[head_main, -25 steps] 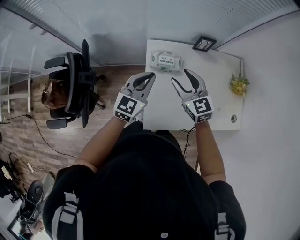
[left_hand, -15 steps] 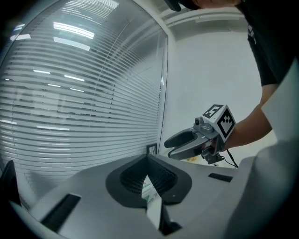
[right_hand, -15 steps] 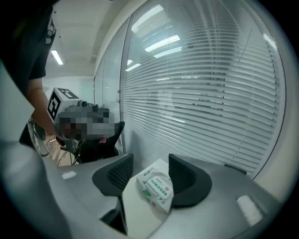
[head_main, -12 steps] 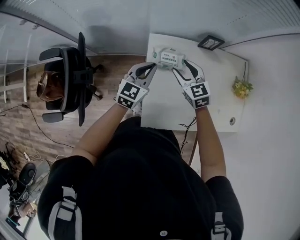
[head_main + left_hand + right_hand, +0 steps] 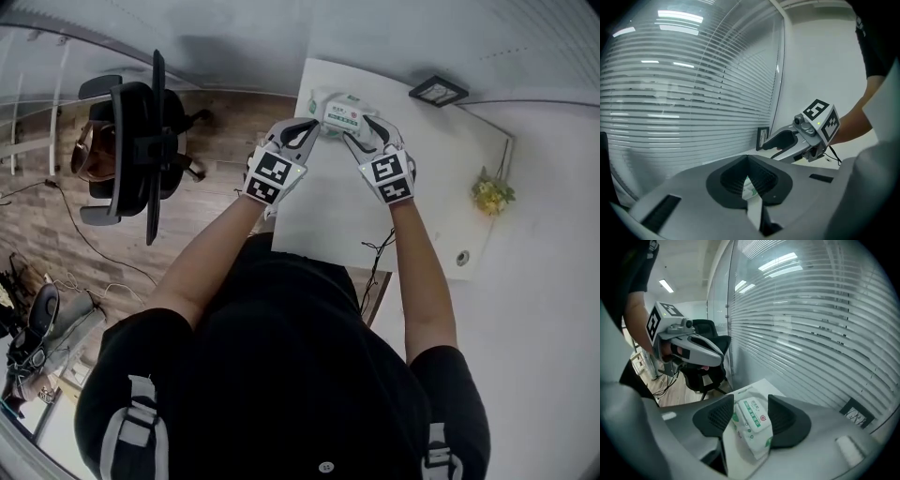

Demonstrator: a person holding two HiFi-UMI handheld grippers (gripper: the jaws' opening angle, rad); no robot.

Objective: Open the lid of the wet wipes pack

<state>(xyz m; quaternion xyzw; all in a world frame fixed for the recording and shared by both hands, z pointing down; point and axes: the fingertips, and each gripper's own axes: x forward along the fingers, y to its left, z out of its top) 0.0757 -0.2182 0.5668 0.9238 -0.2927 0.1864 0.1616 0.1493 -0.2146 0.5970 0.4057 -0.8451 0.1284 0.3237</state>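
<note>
Pack: the soft white-and-green wet wipes pack (image 5: pixel 342 114) lies near the far edge of the white worktop (image 5: pixel 323 211), between my two grippers.
Lid: the rectangular lid (image 5: pixel 751 414) on the pack's top face lies flat and shut.
Left gripper: my left gripper (image 5: pixel 311 131) is at the pack's left end, with its jaws closed on a thin edge of the pack.
Right gripper: my right gripper (image 5: pixel 362 132) has its jaws apart, one on each side of the pack. I cannot tell whether the pads press against its sides.
Surroundings: a small black picture frame (image 5: pixel 439 91) and a bunch of yellow flowers (image 5: pixel 492 192) sit further right on the worktop. A black office chair (image 5: pixel 131 141) stands on the wooden floor to the left.
</note>
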